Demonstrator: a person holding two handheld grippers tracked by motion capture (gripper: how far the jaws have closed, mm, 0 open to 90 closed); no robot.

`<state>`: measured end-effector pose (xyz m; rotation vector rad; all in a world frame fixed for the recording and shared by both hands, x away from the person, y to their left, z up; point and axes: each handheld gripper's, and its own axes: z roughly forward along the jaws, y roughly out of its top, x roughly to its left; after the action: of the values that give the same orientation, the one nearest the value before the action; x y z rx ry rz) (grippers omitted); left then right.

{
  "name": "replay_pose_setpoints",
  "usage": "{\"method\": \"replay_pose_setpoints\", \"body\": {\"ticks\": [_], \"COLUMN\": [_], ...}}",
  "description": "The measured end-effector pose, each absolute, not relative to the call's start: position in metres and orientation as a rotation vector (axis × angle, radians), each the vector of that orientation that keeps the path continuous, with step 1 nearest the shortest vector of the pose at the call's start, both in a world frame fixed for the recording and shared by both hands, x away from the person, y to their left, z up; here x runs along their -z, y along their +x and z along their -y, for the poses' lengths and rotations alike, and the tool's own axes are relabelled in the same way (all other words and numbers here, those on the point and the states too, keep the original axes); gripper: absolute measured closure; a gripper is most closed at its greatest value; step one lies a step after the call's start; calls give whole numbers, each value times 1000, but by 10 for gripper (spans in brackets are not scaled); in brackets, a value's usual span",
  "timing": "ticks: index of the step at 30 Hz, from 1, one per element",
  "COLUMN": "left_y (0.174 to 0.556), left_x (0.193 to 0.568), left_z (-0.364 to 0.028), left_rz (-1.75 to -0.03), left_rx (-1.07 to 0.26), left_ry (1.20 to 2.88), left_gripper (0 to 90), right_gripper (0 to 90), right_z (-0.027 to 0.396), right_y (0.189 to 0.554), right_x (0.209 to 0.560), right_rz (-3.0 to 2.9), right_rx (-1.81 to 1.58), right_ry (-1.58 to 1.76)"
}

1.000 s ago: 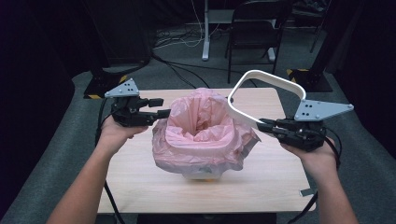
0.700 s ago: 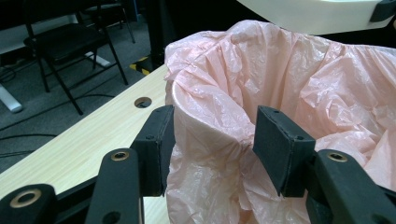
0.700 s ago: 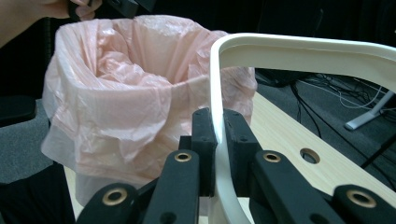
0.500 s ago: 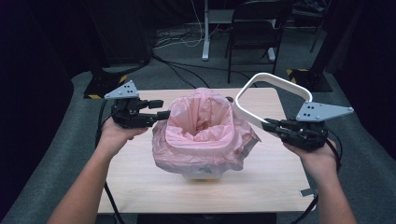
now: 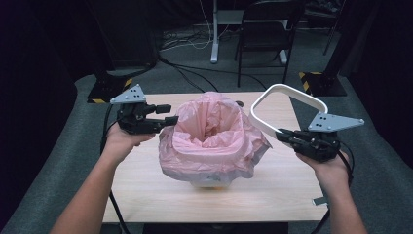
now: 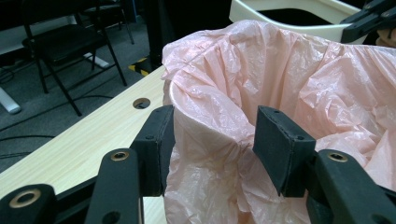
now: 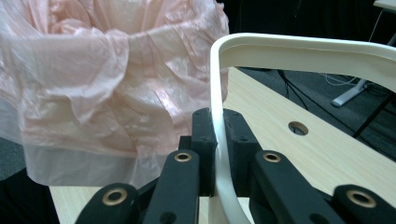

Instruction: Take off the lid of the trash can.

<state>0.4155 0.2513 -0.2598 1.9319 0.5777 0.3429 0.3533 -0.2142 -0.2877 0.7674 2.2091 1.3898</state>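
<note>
**Here, a lined bin and a white ring held beside it**

Here we start with the wooden tabletop (image 5: 272,190), which carries everything. At its middle stands a bin (image 5: 207,181) lined with a pink plastic bag (image 5: 209,141); the bag's edge is folded over the rim and hangs crumpled down the sides.

Next we see the white ring frame (image 5: 287,109), held up in the air just to the right of the bag, tilted, its far side higher than the near side.

Our right tool (image 5: 284,135) is clamped tight on the near edge of that frame; in the right gripper view the thin white rim (image 7: 215,140) sits pinched between the two pads.

Our left tool (image 5: 168,113) stands partly open at the bag's left side. In the left gripper view its jaws straddle the bag-covered rim (image 6: 205,126), the left pad touching the plastic; whether the right pad presses on it we cannot tell.
</note>
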Motion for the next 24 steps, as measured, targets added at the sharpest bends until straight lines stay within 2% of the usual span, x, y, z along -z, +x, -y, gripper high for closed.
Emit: {"method": "replay_pose_setpoints", "body": {"ticks": [24], "left_y": [416], "left_x": [262], "left_z": [-249], "left_rz": [-575], "left_rx": [-338], "left_ry": [1925], "left_gripper": [473], "right_gripper": [839], "right_z": [216], "right_y": [359], "right_x": [348], "right_rz": [-2195], "right_rx": [-1342], "right_ry": [888]}}
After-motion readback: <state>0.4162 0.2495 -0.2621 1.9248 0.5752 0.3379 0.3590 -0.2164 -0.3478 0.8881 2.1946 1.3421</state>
